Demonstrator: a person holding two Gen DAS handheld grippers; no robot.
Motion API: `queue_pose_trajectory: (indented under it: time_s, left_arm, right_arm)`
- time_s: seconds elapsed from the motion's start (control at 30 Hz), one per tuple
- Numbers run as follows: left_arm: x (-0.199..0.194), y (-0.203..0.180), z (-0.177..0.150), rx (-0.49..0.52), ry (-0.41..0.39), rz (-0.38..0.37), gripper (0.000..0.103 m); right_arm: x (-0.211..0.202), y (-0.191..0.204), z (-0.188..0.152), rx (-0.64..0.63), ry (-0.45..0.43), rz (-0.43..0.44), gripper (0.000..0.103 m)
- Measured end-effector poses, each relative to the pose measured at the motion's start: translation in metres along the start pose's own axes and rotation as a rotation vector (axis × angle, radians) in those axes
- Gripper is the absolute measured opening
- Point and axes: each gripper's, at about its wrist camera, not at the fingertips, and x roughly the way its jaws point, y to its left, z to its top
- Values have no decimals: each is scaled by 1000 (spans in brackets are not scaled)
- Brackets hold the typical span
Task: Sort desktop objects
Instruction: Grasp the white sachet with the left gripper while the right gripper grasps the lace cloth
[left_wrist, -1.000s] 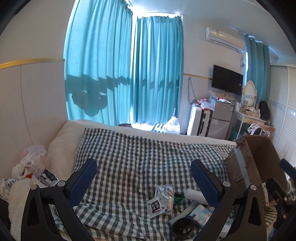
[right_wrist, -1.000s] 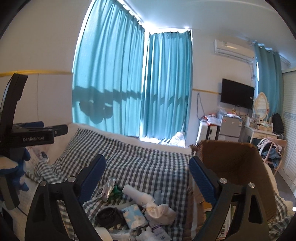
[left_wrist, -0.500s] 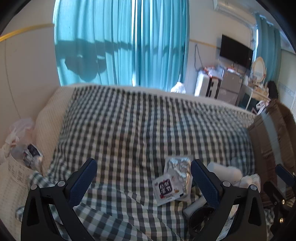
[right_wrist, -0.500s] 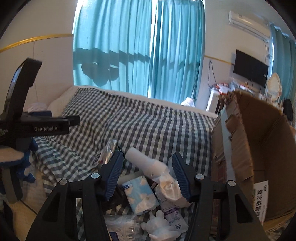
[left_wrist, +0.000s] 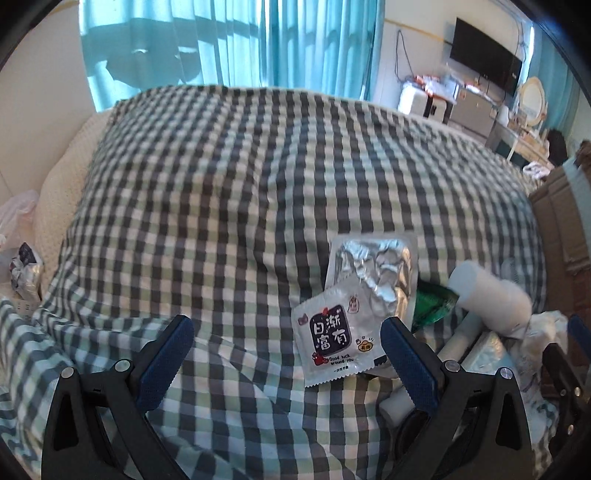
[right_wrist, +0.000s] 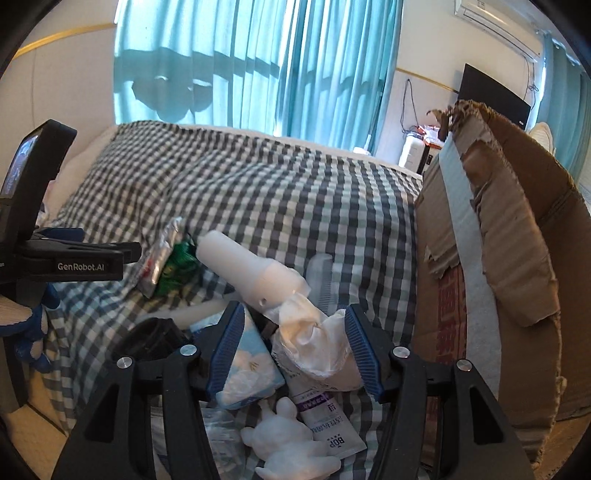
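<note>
Between right gripper (right_wrist: 293, 345) ribbed blue fingers, opening: crumpled white tissue (right_wrist: 314, 341); left gripper (left_wrist: 286, 363) fingers wide over checked cloth (left_wrist: 229, 192)

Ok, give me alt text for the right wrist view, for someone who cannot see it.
The right gripper, jaws opening, hangs over a heap on a checked bedspread, with a crumpled white wad between its blue pads. Around it lie a white bottle, a blue tissue pack and a white figurine; an open cardboard box stands to the right.

Teal curtains (left_wrist: 258, 40), wall television (left_wrist: 484, 62)
</note>
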Motion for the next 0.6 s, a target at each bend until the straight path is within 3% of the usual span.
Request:
queue_pose_trajectory:
  time_s: [0.1, 0.2, 0.3, 0.43, 0.6]
  left_arm:
    - [16, -2, -5, 7, 25, 0, 103]
    - [31, -3, -10, -6, 64, 51, 103]
    - [40, 4, -12, -51, 86, 16, 103]
    - [50, 15, -16, -102, 123, -34, 103]
    - [58, 20, -18, -116, 159, -69, 103]
  right_arm:
    - [4, 1, -2, -13, 14, -19, 63]
    - [11, -2, -5, -3, 41, -24, 64]
    - [20, -5, -9, 6, 69, -30, 66]
    - [34, -10, -16, 21, 111, -45, 77]
    - [40, -16, -19, 42, 123, -11, 78]
